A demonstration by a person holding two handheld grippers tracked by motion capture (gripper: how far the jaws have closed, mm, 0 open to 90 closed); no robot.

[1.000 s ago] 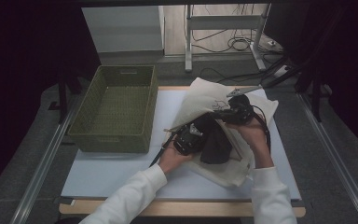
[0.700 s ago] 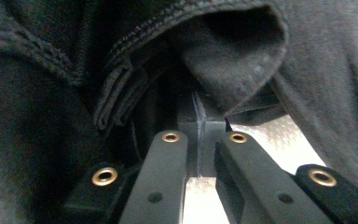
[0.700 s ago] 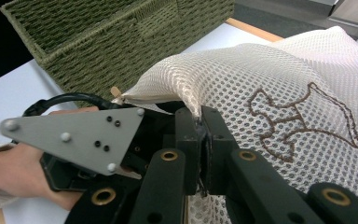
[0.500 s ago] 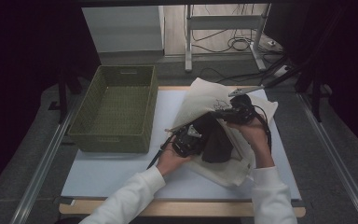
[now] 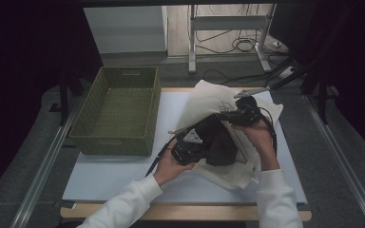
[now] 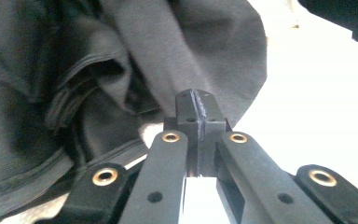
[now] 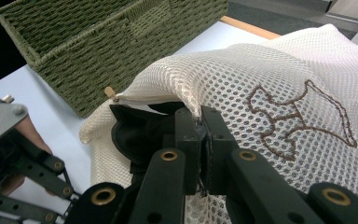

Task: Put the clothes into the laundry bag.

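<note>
Dark garment at the mouth of a cream mesh laundry bag

The cream mesh laundry bag is honeycomb-netted, with a brown stitched outline figure on its side and a zip with a small tan pull along its opening; it lies crumpled on the right half of the white tabletop. The right hand-held gripper is closed on the bag's rim, lifting the opening. In that mouth sits the black folded cloth garment, soft, matte and creased, with a hemmed edge in the left gripper view. The left hand-held gripper has its jaws pressed together just in front of the garment; whether it pinches cloth I cannot tell. The olive-green woven basket stands to the left, apart from the bag.
</note>
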